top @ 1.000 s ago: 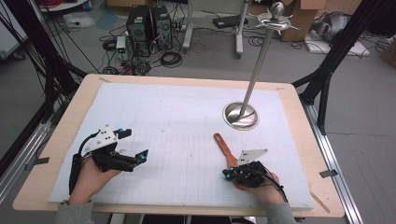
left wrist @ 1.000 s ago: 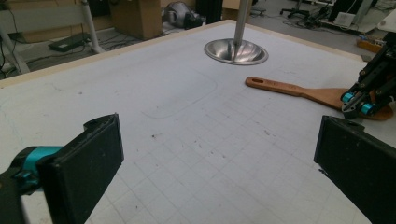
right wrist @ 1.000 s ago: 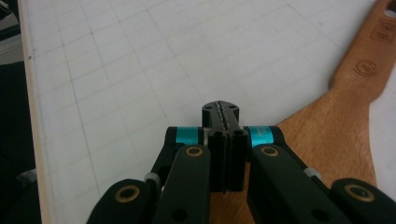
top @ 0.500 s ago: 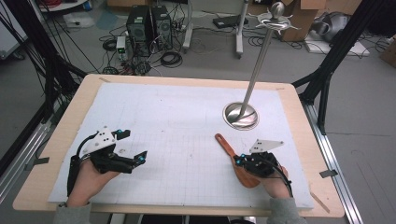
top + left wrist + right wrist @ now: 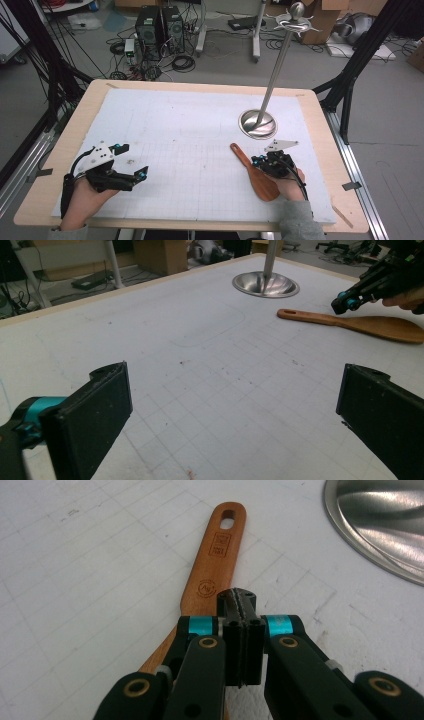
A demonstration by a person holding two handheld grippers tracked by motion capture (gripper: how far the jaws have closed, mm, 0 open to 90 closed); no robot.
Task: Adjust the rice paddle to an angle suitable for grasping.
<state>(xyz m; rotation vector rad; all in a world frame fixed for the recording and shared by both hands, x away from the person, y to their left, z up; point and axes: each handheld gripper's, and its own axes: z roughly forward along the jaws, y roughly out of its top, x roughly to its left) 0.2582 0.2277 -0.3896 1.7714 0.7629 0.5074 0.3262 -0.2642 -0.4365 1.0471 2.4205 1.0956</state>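
Since a second ago, the right gripper (image 5: 262, 161), jaws clenched empty, slid beside the brown wooden spatula (image 5: 255, 171), which lies just left of it, handle pointing ahead.

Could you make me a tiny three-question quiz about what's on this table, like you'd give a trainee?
1. True or false: the right hand-held gripper has its jaws wide open.
2. What lies on the white mat just beside the right hand-held gripper?
A. a metal fork
B. a wooden spatula
C. a sponge
3. Fill the gap: the tall metal pole stands on a round ____ base near the mat's far right.

Key
1. False: its jaws are shut together, with nothing between them, above the wooden spatula.
2. B.
3. Metal, or silver: the shiny stand base. The left hand-held gripper is open, far from it.
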